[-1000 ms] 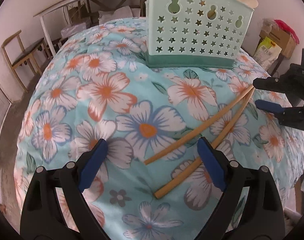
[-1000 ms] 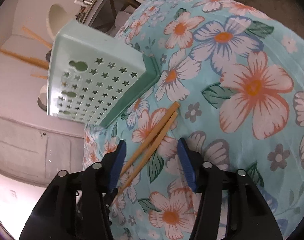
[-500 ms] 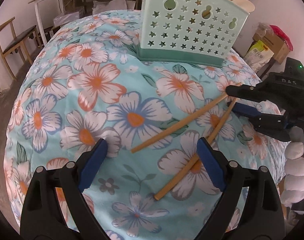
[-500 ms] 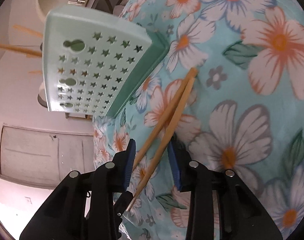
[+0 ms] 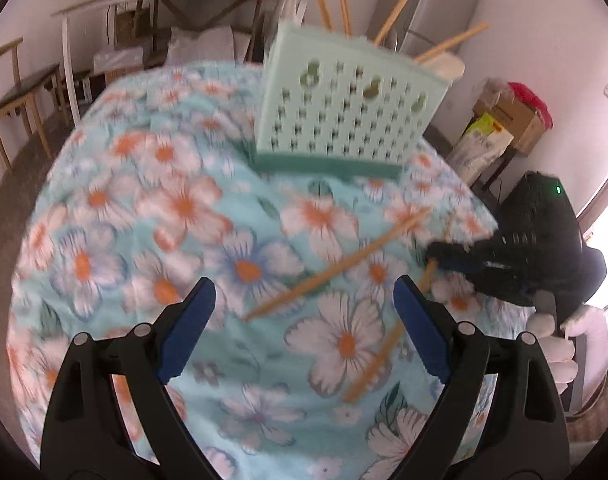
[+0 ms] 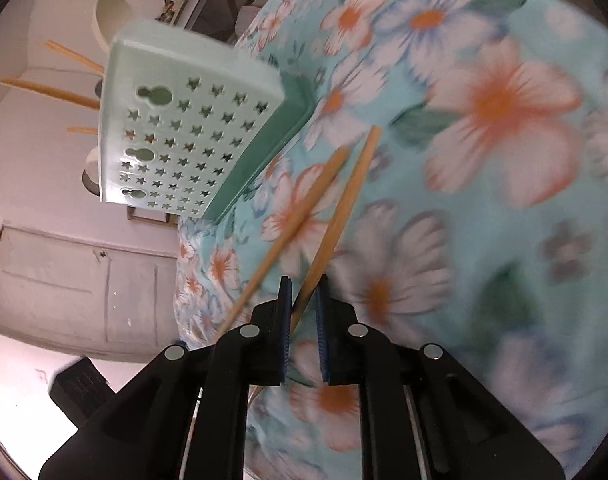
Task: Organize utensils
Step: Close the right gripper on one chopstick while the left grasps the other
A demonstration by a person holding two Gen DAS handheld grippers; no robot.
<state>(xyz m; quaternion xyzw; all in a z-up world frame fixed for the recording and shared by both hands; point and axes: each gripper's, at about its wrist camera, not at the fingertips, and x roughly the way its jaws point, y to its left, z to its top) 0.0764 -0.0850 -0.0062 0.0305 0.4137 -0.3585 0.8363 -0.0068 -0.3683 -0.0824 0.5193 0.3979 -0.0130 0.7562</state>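
We see two long tan wooden chopsticks on the table w/ a turquoise floral cloth point(image 5: 152, 200). Right gripper point(image 6: 303, 292) has just been closing its blue-padded fingers point(image 6: 285, 300), now clenched on one chopstick point(image 6: 344, 200) near its end; that stick runs up and away from the fingers, tip toward the mint-green plastic utensil basket w/ star cut-outs point(image 5: 348, 116). The other chopstick point(image 5: 336, 264) lies loose on the cloth just beside it, outside the fingers, the two spreading apart in a V in the left wrist view. Left gripper point(image 5: 304, 328) hovers over the cloth, fingers point(image 5: 184, 332) released and wide apart, nothing between them. Basket stands upright toward the far side of the table, several more chopsticks sticking out of its top. A white-gloved hand point(image 5: 560, 340) holds the right gripper at the right edge. Both views are motion-blurred.
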